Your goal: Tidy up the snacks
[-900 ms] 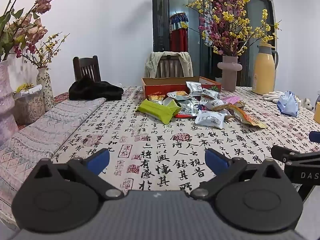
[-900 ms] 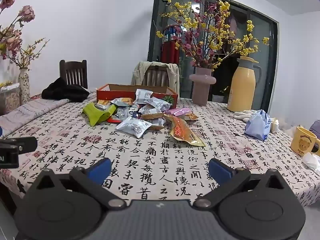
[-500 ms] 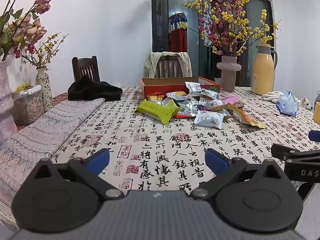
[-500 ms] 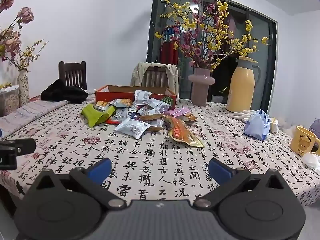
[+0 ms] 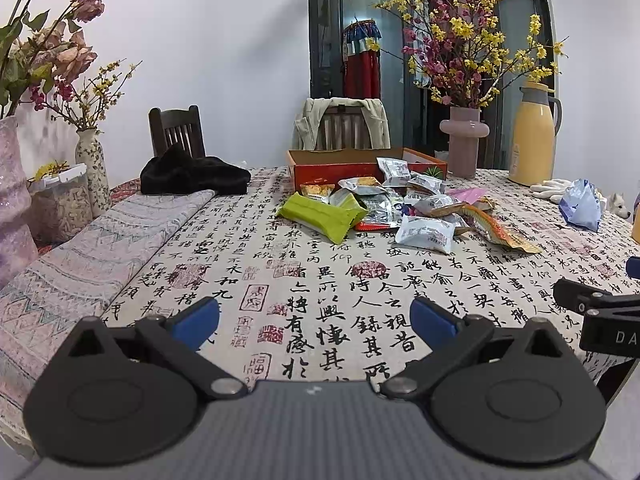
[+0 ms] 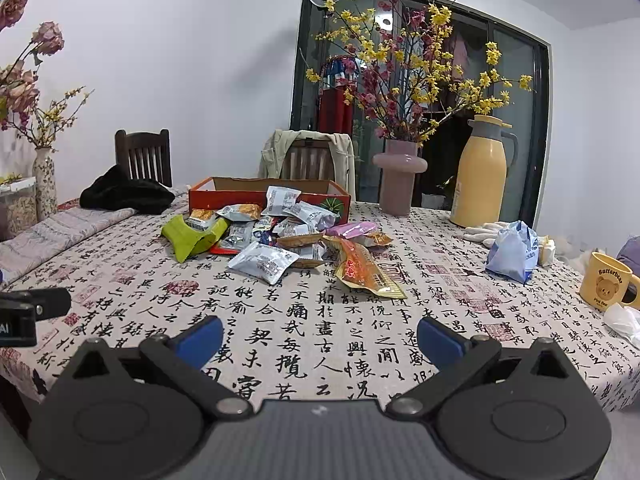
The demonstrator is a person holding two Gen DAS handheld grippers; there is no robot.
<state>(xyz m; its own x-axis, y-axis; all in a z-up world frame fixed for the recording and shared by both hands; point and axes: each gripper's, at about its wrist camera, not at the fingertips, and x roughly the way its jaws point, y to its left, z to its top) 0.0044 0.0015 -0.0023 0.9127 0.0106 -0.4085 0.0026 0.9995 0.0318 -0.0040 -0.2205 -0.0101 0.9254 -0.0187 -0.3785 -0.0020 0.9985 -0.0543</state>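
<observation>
A heap of snack packets (image 5: 404,208) (image 6: 280,232) lies mid-table in front of a shallow red cardboard box (image 5: 332,168) (image 6: 224,196). A green packet (image 5: 320,216) (image 6: 192,238) sits at the heap's left, a white one (image 5: 426,234) (image 6: 264,260) at the front, an orange-gold one (image 5: 500,230) (image 6: 364,268) at the right. My left gripper (image 5: 314,322) hovers open over the near table edge, well short of the heap, with nothing between its blue pads. My right gripper (image 6: 320,338) is likewise open and empty, and part of it shows at the left wrist view's right edge.
The table wears a calligraphy-print cloth (image 5: 320,280) (image 6: 320,320). A folded patterned blanket (image 5: 100,240) and black garment (image 5: 192,174) lie left. A pink vase (image 6: 400,176), yellow thermos (image 6: 482,172), blue bag (image 6: 512,250) and yellow mug (image 6: 606,286) stand right. Two chairs stand behind the table.
</observation>
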